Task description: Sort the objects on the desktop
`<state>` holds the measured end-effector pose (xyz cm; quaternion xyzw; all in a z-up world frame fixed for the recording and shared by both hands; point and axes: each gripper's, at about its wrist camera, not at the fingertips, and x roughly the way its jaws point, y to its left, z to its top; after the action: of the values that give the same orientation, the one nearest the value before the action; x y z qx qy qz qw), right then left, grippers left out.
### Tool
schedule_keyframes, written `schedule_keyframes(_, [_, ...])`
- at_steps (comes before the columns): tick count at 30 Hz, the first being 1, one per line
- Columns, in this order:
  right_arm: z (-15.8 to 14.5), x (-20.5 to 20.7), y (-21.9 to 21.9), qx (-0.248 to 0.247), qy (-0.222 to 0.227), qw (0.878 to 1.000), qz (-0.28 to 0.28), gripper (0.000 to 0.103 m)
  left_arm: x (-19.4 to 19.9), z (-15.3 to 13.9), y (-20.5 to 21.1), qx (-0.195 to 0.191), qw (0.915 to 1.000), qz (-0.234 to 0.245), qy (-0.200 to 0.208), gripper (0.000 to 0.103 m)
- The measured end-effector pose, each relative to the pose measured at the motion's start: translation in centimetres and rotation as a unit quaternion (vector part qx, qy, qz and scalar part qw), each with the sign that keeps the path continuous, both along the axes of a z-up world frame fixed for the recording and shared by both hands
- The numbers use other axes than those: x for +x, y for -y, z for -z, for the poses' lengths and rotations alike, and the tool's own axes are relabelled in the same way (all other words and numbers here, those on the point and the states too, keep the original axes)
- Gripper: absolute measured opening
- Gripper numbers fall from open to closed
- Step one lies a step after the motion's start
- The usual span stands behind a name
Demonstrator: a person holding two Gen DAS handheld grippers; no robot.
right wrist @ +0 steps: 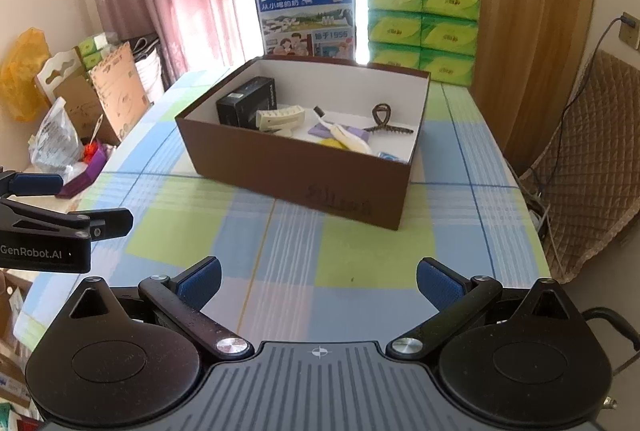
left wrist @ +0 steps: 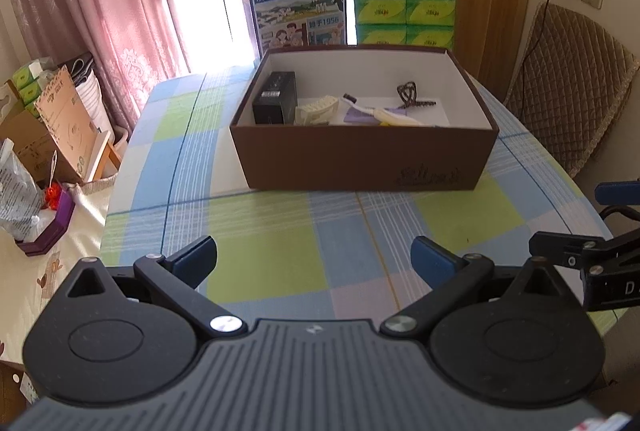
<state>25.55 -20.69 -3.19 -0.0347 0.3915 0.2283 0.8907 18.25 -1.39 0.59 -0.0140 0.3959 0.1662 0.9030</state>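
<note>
An open brown cardboard box (left wrist: 360, 159) (right wrist: 280, 167) stands on the checked tablecloth. Inside it lie a black carton (left wrist: 275, 98) (right wrist: 246, 105), a cream hair clip (left wrist: 318, 109) (right wrist: 279, 118), a toothbrush (left wrist: 380, 111) (right wrist: 340, 131) and a brown claw clip (left wrist: 410, 96) (right wrist: 384, 121). My left gripper (left wrist: 314, 259) hovers open over the cloth in front of the box, nothing between its fingers. My right gripper (right wrist: 319, 281) is open too, empty, in front of the box.
A blue milk carton box (left wrist: 296, 3) (right wrist: 308, 11) and stacked green tissue packs (left wrist: 404, 3) (right wrist: 424, 27) stand behind the brown box. A quilted chair (left wrist: 568, 87) (right wrist: 592, 159) is at the right. Cardboard and bags (left wrist: 52, 135) (right wrist: 80, 119) clutter the left side.
</note>
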Motion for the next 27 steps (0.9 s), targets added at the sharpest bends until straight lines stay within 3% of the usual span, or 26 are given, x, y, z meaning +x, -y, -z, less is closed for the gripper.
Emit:
schedule_keyframes(14, [1.5,-0.5,-0.3,-0.009,-0.028,0.999,-0.018,0.101,-0.5,2.1,0.4,-0.01,0.9993,-0.008,-0.035,0.102])
schedule_keyframes(27, [2.2,1.0,-0.8,-0.015,-0.036,0.999,-0.019,0.101,1.1,2.6,-0.4,-0.012,0.9991,-0.011,-0.04,0.102])
